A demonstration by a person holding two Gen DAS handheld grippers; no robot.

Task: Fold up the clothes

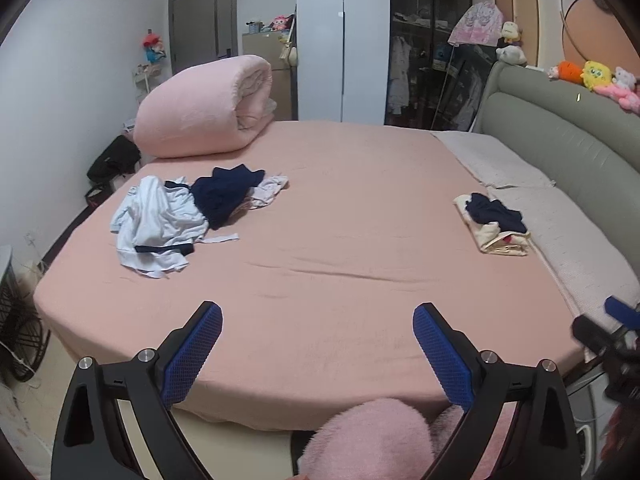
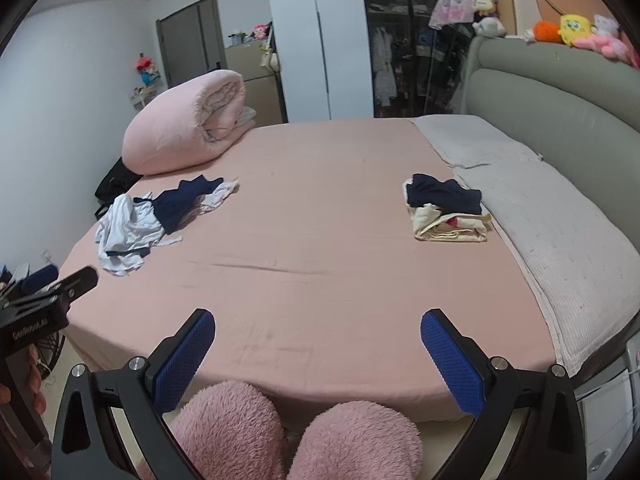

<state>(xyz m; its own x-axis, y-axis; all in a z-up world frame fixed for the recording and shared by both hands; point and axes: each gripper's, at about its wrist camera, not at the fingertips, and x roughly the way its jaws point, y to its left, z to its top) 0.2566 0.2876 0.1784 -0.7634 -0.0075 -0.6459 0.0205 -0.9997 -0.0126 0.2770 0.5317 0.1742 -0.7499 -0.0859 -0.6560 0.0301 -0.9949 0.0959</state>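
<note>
At the far left we can make out little below the bed's edge: a dark bag (image 1: 114, 160) on the floor is half hidden behind the mattress, and some dark wire object (image 1: 18, 320) is cut off by the lens rim. On the left part of the pink sheet (image 1: 340, 208) lies the unfolded heap of clothes (image 1: 160, 220), white and pale blue pieces tangled with a navy garment (image 1: 224, 192); we cannot tell how many items it holds. Behind it sits a rolled pink duvet (image 1: 204, 108). Our left gripper (image 1: 318, 354) hovers low over the near edge of the bed, level and pointing across it, its jaws spread wide with nothing between the blue pads (image 1: 192, 356). In the right wrist view only part of its dark body shows at the left border, with fingers of the left hand (image 2: 34, 376) wrapped on the handle. Our right gripper (image 2: 318, 360) hangs beside it in the same pose, jaws likewise wide apart and empty. Below both, fluffy pink shapes (image 2: 292, 436) fill the bottom edge, cropped so that we cannot say what they are. Further right, near the grey strip (image 2: 560, 232) along the headboard, rests the folded stack (image 2: 448, 216), cream cloth beneath navy, with a small red patch we cannot identify. Plush toys (image 2: 576, 30) line the headboard (image 2: 560, 96), partly cropped at the right rim.
</note>
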